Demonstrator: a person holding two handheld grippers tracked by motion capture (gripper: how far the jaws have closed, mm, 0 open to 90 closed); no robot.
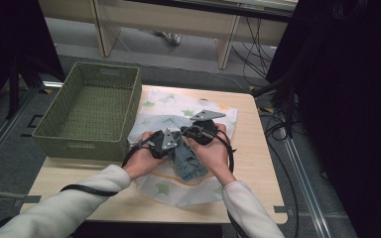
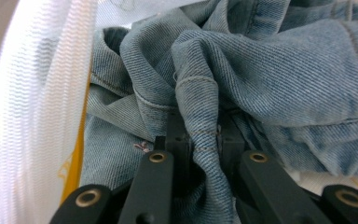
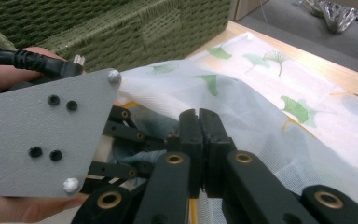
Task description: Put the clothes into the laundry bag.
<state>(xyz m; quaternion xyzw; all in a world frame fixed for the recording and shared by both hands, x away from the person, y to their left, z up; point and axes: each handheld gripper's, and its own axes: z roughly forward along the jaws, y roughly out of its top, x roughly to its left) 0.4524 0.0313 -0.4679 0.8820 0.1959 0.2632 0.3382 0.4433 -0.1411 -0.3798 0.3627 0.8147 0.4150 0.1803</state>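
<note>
A crumpled blue denim garment (image 1: 188, 164) lies at the mouth of a white mesh bag (image 1: 171, 101) printed with green leaves, in the middle of the table. My left gripper (image 2: 200, 136) is shut on a stitched fold of the denim (image 2: 270, 60), with white mesh (image 2: 32, 93) at its left. My right gripper (image 3: 199, 117) stands with its jaws pressed together at the bag's yellow-trimmed edge, thin mesh (image 3: 270, 116) draped around them. From above, the left gripper (image 1: 162, 144) and right gripper (image 1: 199, 133) sit close together over the denim.
A green woven basket (image 1: 79, 146) stands empty at the table's left, touching the bag. Its wall (image 3: 121, 28) rises just behind the left gripper's grey plate (image 3: 37, 135). Cables hang off the table's right side, and bare wood shows along the front edge.
</note>
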